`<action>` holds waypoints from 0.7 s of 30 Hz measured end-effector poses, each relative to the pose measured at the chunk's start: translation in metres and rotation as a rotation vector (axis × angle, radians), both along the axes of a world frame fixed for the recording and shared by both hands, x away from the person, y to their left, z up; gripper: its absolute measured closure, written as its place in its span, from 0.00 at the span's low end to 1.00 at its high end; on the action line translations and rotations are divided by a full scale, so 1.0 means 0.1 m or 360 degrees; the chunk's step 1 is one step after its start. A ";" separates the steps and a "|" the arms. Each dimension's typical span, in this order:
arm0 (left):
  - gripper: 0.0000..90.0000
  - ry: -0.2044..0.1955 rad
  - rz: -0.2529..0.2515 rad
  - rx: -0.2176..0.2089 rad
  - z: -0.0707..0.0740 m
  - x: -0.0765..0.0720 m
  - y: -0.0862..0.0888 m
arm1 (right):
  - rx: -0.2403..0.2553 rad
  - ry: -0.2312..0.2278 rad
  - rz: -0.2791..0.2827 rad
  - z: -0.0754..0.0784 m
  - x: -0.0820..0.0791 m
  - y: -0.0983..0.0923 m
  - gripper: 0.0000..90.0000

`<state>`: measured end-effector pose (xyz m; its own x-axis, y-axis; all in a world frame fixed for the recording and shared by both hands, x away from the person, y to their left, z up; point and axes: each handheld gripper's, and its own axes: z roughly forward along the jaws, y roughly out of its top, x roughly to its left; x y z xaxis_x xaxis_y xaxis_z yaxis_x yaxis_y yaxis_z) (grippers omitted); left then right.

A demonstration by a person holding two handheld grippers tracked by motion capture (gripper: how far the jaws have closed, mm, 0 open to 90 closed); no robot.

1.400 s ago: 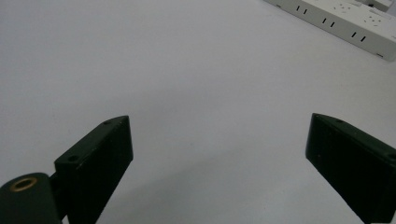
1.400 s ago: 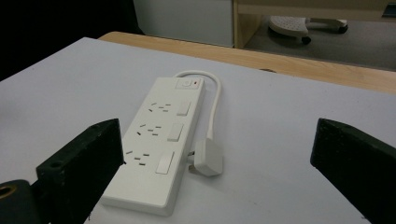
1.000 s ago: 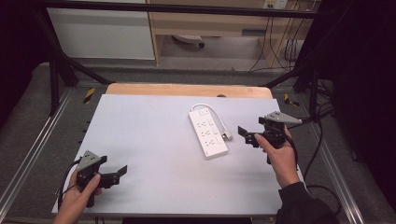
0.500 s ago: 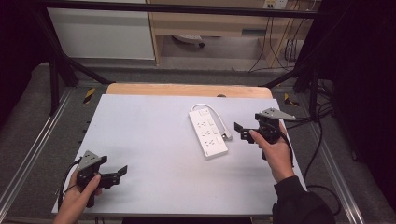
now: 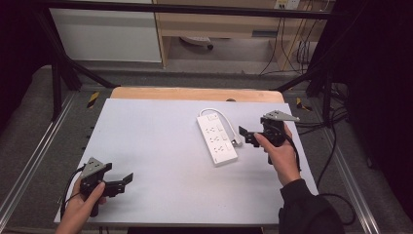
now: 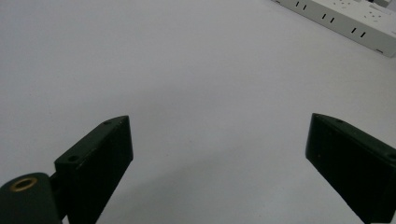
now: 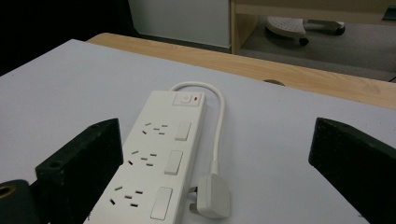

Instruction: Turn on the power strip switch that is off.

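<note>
The switch with its red mark, the looped white cord and the plug [image 7: 212, 196] lying loose beside the power strip [image 7: 156, 163] are resolved in the right gripper view, whereas in the high view the whole layout is seen, the strip [image 5: 217, 139] lying right of centre on the grey table [image 5: 146, 146]. The right gripper [image 5: 246, 135] is held just beside the strip's right edge, jaws spread wide and empty, the strip's near end and plug framed between them. The left gripper [image 5: 127, 179], likewise wide and empty, is held well apart at the near left.

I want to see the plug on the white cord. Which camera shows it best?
The right gripper view: the plug lies close, beside the power strip. The high view shows it small. The left gripper view catches just the strip's edge.
</note>
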<state>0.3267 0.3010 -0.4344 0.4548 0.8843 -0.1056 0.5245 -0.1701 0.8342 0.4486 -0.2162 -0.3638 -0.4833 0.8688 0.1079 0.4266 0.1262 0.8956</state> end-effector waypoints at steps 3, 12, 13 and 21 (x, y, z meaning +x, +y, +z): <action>0.09 -0.0005 0.0000 -0.0002 0.00 0.00 0.00 | -0.0003 0.0012 -0.0012 -0.02 0.04 0.02 0.04; 0.09 -0.0004 -0.0001 -0.0003 0.00 0.00 0.00 | -0.0008 0.0076 -0.0034 -0.09 0.13 0.03 0.04; 0.09 -0.0003 -0.0001 -0.0004 0.00 0.00 0.01 | -0.0009 0.0081 -0.0033 -0.10 0.14 0.03 0.04; 0.09 -0.0001 -0.0002 -0.0001 0.00 0.00 0.00 | -0.0028 0.0104 -0.0050 -0.13 0.18 0.02 0.06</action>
